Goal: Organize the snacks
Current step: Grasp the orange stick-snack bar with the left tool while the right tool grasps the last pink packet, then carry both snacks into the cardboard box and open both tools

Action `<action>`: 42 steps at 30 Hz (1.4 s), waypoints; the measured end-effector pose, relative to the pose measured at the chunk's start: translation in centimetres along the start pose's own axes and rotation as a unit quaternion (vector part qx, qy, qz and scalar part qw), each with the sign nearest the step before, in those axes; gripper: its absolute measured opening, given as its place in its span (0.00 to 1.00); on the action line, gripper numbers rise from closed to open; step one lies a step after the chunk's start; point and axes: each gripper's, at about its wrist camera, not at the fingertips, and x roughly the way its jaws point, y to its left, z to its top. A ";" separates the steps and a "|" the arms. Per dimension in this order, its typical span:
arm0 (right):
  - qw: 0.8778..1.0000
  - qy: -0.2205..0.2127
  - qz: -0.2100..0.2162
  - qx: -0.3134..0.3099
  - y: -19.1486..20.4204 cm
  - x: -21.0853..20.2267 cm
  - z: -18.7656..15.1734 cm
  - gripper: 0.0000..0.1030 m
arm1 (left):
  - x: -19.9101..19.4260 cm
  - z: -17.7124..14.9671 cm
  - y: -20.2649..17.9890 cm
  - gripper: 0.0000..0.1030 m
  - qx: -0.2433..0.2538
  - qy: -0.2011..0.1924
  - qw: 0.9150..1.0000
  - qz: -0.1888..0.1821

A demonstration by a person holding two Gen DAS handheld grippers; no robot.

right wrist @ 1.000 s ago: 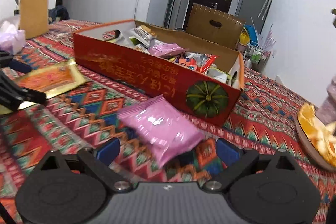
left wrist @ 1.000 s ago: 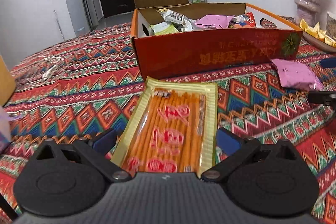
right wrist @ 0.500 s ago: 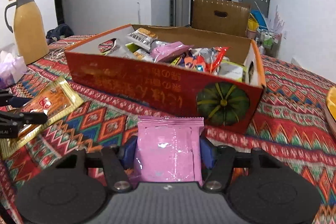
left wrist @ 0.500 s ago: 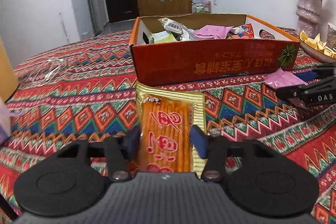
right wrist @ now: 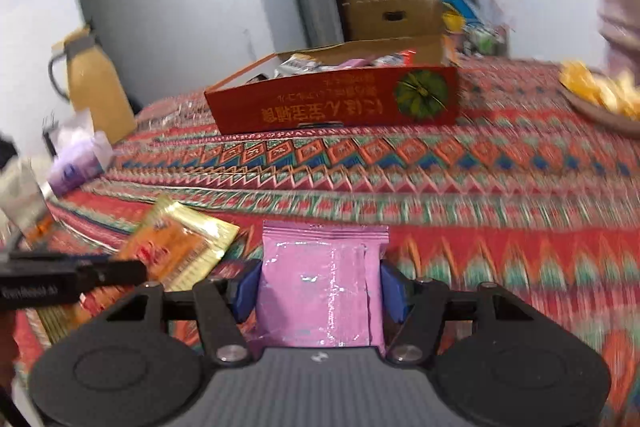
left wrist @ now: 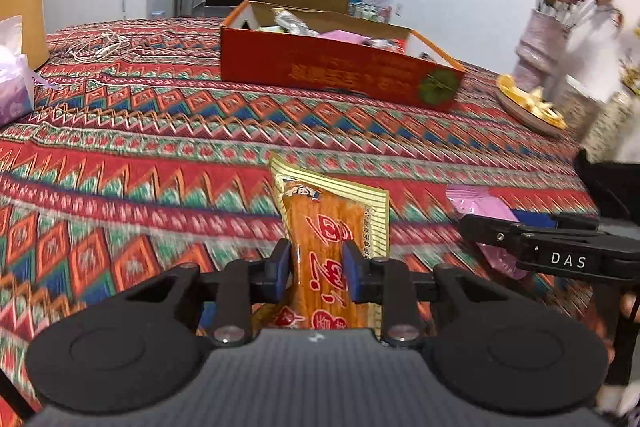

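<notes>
**Clerk:** Both claws, which a second ago stood wide over packets lying flat on the counter near the box, now sit farther back from it, each with a packet between its pads.

**Checker:** Item one?

**Clerk:** Left claw (left wrist: 314, 265). Jaws narrow and closing; blue pads press the sides of the orange stick-snack packet (left wrist: 324, 227), which buckles between them and stands up off the cloth. Gold-edged wrapper, red characters.

**Checker:** Item two?

**Clerk:** Right claw (right wrist: 320, 291). Jaws at middle width, pads against both edges of the pink packet (right wrist: 320, 287). The packet is held flat, crimped top edge pointing toward the box.

**Checker:** The box?

**Clerk:** Red snack box (left wrist: 336, 67), open-topped, pumpkin picture at one front corner, well apart from both claws across the counter (left wrist: 120, 147). Mixed wrapped snacks lie inside, a pink one among them.

**Checker:** Position of the two packets relative to each other?

**Clerk:** Near, not touching. From the right wrist, the orange packet shows at lower left beside the pink one.

**Checker:** Other entries?

**Clerk:** Patterned red cloth over the counter. Yellow thermos jug (right wrist: 96, 87) and a purple tissue pack (right wrist: 76, 167) at the left side. Plate of yellow pieces (left wrist: 532, 103) and a vase of flowers (left wrist: 540, 47) at the right. White cable (left wrist: 96, 45) by the far edge.
</notes>
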 end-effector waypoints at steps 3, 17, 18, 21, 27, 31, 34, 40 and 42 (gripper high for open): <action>1.000 -0.002 -0.006 0.011 0.5 -2.6 -2.1 0.59 | -2.1 -0.6 -1.2 0.26 0.018 -0.013 1.000 -0.005; 0.998 -0.038 -0.040 0.015 0.2 -8.3 -4.5 0.59 | -6.8 -1.1 -3.1 0.26 0.029 -0.065 0.997 0.005; 0.998 -0.039 -0.039 0.013 0.1 -8.2 -4.3 0.59 | -6.9 -0.9 -3.2 0.26 0.031 -0.068 0.997 0.005; 0.999 -0.045 -0.029 0.005 0.1 -7.9 -3.0 0.59 | -7.0 0.9 -3.1 0.26 0.037 -0.082 0.996 0.000; 0.996 -0.072 -0.033 -0.028 -1.4 -6.5 3.2 0.59 | -5.9 8.2 -2.5 0.26 0.046 -0.131 0.990 -0.018; 0.994 -0.094 -0.035 -0.049 -3.0 -4.6 9.0 0.59 | -3.6 13.1 -2.4 0.26 0.064 -0.153 0.986 -0.015; 0.993 -0.096 -0.031 -0.057 -4.2 -1.6 13.2 0.59 | -0.8 16.8 -2.0 0.26 0.062 -0.158 0.985 -0.017; 0.993 -0.077 -0.064 -0.057 -5.8 6.9 19.2 0.59 | 7.4 23.9 0.2 0.26 -0.001 -0.132 0.991 -0.036; 0.993 -0.073 -0.073 -0.061 -6.0 9.5 20.3 0.59 | 10.3 25.3 1.1 0.26 -0.030 -0.115 0.992 -0.039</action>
